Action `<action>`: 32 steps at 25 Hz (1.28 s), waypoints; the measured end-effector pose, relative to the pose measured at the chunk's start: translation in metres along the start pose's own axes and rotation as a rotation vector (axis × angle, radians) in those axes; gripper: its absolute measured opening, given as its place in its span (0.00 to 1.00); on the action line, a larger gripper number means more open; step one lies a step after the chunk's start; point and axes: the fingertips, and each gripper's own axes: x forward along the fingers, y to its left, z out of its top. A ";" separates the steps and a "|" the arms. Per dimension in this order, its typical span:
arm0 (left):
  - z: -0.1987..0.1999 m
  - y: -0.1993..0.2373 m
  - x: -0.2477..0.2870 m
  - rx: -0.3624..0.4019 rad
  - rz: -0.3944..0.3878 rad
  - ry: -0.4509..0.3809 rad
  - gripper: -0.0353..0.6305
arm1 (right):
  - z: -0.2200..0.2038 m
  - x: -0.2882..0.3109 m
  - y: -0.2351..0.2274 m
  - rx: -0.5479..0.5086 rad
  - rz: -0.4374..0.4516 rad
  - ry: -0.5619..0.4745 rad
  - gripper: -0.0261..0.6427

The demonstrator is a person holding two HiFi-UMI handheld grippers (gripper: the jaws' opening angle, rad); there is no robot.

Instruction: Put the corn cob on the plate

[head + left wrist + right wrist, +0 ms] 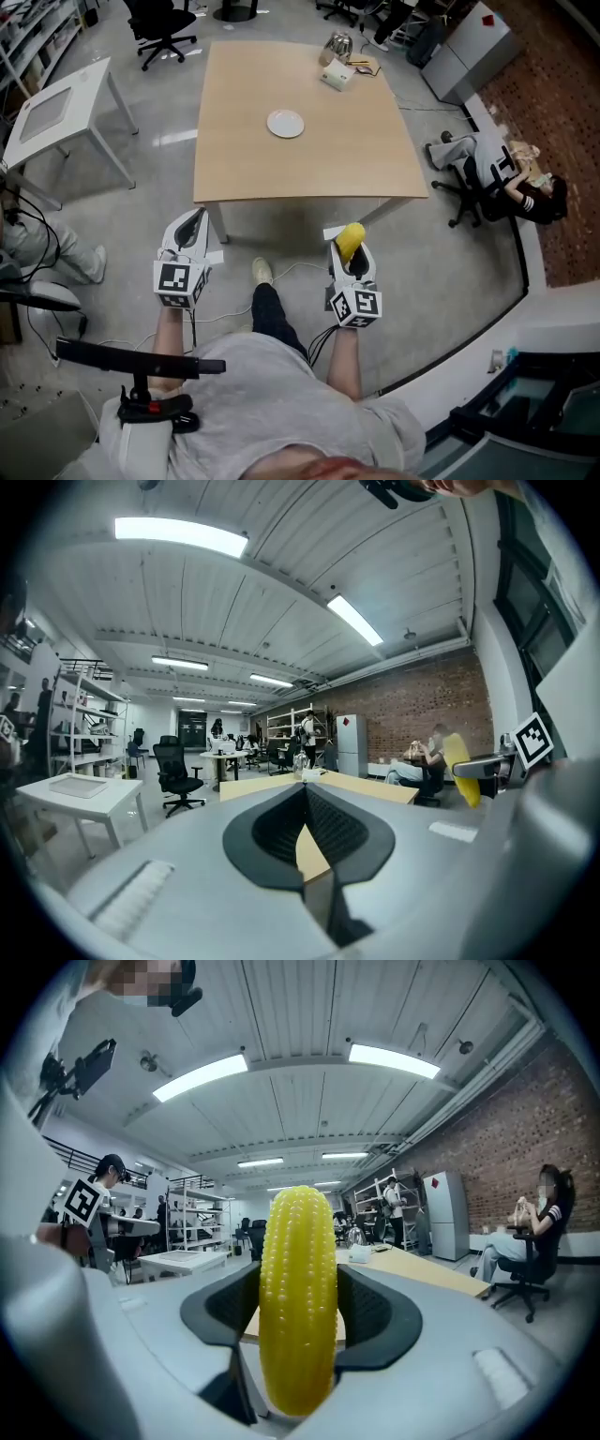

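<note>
The corn cob (298,1297) stands upright between the right gripper's (352,255) fingers (380,1312), which are clenched on its sides; its rounded tip rises above them. It is held over the floor, just short of the near edge of the surface (309,169). The white plate (285,123) lies near the middle of that surface, well apart from the cob. The left gripper's (305,808) fingers are pressed together with nothing between them.

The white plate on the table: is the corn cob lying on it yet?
No, the plate lies bare on the table, while the corn cob is clamped in the right gripper, short of the table.
</note>
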 end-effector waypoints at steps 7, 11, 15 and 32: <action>-0.007 0.014 0.053 -0.008 0.027 0.026 0.08 | -0.002 0.073 -0.022 0.007 0.050 0.028 0.43; -0.020 0.024 0.080 -0.020 0.047 0.055 0.08 | -0.010 0.107 -0.032 0.009 0.069 0.052 0.43; -0.037 0.031 0.105 -0.029 0.055 0.083 0.08 | -0.020 0.140 -0.047 0.003 0.080 0.081 0.43; -0.079 0.052 0.183 -0.061 0.055 0.160 0.08 | -0.051 0.261 -0.063 -0.029 0.151 0.199 0.43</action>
